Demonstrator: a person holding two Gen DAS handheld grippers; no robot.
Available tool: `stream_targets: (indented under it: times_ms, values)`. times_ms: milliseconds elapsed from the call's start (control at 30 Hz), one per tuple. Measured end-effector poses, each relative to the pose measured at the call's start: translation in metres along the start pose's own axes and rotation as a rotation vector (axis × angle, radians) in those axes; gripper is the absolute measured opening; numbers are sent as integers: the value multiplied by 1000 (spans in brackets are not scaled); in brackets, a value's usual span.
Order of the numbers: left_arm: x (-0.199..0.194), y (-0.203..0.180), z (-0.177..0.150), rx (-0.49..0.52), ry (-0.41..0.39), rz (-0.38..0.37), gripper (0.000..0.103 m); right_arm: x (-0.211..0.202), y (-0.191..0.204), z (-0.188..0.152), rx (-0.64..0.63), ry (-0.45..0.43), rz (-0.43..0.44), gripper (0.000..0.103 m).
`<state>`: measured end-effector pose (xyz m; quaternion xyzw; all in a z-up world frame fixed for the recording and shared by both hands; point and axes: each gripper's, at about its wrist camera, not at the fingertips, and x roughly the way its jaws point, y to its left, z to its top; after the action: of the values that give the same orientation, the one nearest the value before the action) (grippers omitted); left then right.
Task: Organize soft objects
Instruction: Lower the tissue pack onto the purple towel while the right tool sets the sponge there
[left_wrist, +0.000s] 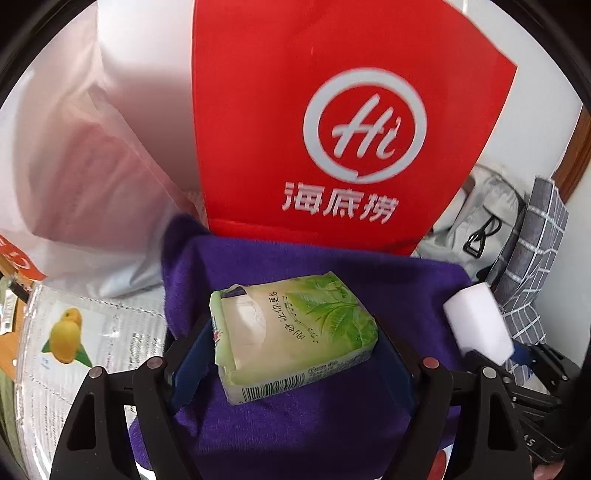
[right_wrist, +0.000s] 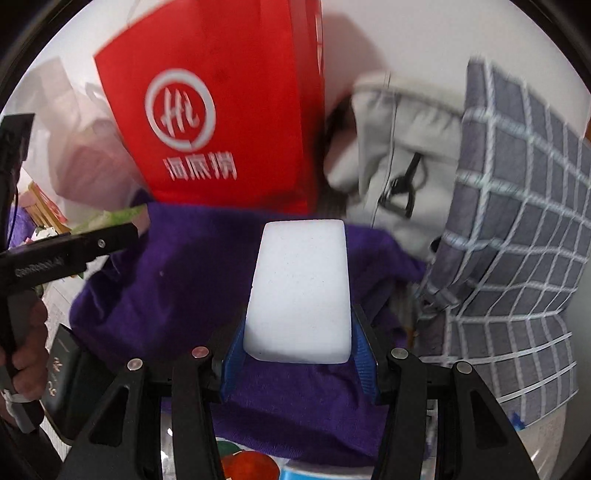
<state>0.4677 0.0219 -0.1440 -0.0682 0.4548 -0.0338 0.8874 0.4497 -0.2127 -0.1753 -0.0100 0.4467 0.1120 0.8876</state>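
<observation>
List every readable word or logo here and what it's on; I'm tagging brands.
"Hi" in a ring, with "海底捞" below: red bag.
Green tissue pack: a line of Chinese print and a barcode, too small to read.
Sheet with yellow fruit picture: print unreadable.

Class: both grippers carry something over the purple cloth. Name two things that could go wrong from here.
1. The tissue pack sits skewed between the left gripper fingers, so it might twist free.
2. The right gripper holds only the near end of the white sponge, so it could bend and slip out.
</observation>
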Motion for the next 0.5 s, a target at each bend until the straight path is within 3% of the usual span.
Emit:
stream_targets:
  times_ms: [500]
  values:
    - [34,12,-4,-36,69,-7,81,30,-4,-11,26,74,-52,52]
